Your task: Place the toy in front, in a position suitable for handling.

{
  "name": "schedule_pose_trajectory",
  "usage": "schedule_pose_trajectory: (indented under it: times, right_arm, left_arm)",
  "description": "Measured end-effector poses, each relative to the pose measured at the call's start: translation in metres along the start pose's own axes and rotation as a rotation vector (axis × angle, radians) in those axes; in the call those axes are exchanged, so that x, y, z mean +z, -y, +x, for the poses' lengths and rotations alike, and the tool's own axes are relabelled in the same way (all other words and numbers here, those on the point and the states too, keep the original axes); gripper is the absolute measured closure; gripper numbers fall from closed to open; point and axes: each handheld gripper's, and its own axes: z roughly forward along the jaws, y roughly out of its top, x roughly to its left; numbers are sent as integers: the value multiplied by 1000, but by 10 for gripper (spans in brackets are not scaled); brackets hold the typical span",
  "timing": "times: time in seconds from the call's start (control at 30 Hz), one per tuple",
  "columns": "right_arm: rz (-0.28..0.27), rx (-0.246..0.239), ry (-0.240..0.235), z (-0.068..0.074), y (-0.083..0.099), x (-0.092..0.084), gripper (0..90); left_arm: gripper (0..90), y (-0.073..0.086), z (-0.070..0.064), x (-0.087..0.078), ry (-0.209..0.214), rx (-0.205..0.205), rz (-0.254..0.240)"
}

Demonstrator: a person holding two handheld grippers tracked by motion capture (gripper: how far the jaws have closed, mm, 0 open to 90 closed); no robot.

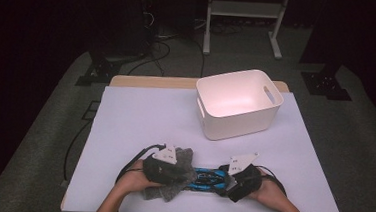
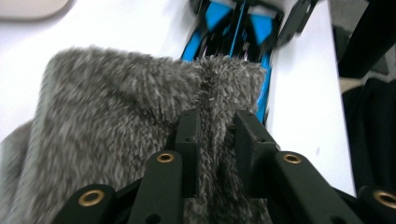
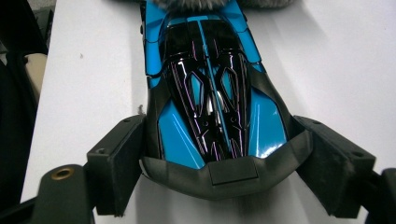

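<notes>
The white table point(image 1: 140, 117) is carrying a white bin point(image 1: 238, 109) at its far right. At the near edge, the grey fuzzy cloth point(image 1: 178, 178) is lying over the left end of the blue toy car point(image 1: 206, 179). The left gripper point(image 2: 214, 122) is pinching a fold of cloth; the right gripper point(image 3: 219, 163) is clamping the car's near end.

The high view looks forward and down over my table point(image 1: 140, 112), well back from my fingers. Each gripper view rides close behind my own jaws, facing along them. All three share the blue toy car point(image 3: 210, 93) and grey fuzzy cloth point(image 2: 116, 116) lying between my fingertips.
</notes>
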Motion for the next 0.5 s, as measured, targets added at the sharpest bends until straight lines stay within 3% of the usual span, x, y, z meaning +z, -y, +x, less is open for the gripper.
schedule_pose_trajectory:
  times: [0.13,0.27,0.37,0.47,0.5]
  right_arm:
    - [1,-10,0,0,1,0,195]
    - [4,-17,3,-1,2,0,190]
    - [1,-8,3,0,3,0,191]
    - [8,-7,3,0,2,2,189]
    - [13,-10,5,0,1,3,188]
  left_arm:
    - [744,5,2,-2,6,-21,-1]
    - [745,-4,-2,2,2,3,4]
    - [748,-18,-9,12,33,35,-34]
    - [748,-35,-21,23,-7,118,-31]
    - [748,-38,-23,25,-11,127,-28]
